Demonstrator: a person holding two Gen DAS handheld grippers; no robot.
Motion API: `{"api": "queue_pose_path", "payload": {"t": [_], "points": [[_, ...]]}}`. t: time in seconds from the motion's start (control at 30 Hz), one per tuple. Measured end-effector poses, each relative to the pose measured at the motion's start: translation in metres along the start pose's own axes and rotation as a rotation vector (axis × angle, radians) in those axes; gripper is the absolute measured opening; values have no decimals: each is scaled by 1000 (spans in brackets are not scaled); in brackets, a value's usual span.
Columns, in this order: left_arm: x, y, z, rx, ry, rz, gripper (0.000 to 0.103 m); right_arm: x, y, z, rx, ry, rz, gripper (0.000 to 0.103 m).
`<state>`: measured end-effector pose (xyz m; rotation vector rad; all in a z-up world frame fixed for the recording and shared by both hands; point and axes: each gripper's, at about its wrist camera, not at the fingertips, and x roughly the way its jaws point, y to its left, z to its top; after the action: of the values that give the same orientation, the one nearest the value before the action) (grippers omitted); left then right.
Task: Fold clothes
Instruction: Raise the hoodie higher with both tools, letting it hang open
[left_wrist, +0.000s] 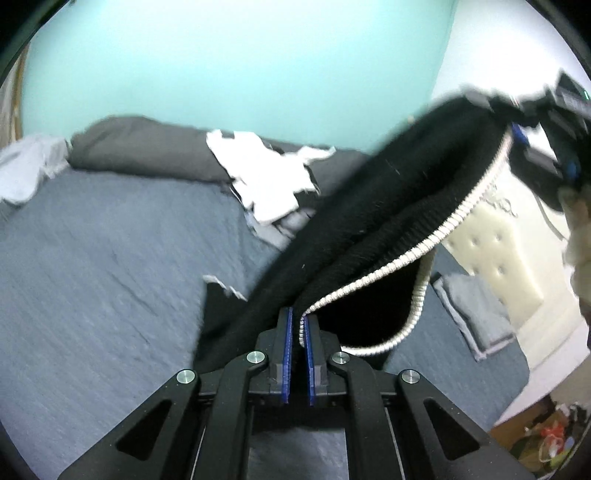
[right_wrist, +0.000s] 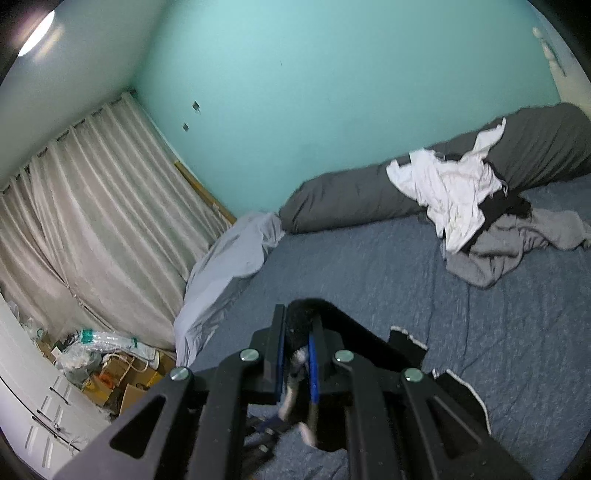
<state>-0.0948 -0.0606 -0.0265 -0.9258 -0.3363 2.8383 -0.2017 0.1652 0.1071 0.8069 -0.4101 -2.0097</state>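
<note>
Black garment, both grippers clamped (off bed)

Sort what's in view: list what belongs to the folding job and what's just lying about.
In the job:
- black garment with white ribbed trim
- left gripper, shut on its trim
- right gripper, shut on its fabric

Lying about:
- white clothes
- grey garment
- dark grey bolster
- boxes

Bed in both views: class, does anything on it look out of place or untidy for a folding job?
Yes. A heap of clothes, white, black and grey, lies crumpled against the grey bolster at the far side of the bed, unfolded. A pale sheet is bunched at the bed's corner by the curtain. The black garment hangs between both grippers.
</note>
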Motion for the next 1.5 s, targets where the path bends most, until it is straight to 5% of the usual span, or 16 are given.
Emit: {"api": "queue_pose_path", "payload": {"t": [0.33,0.83,1.1,1.5], "points": [[-69,-11,113,78,-154,80,6,-46,44,44,-39,-126,35,10],[-195,-81,228,199,-328,39,6,-150,122,92,-165,-300,67,10],[-195,-96,218,226,-264,-23,6,-168,128,70,-148,-263,39,10],[-70,-65,132,175,-8,-63,6,-103,27,-11,56,-98,-81,10]]}}
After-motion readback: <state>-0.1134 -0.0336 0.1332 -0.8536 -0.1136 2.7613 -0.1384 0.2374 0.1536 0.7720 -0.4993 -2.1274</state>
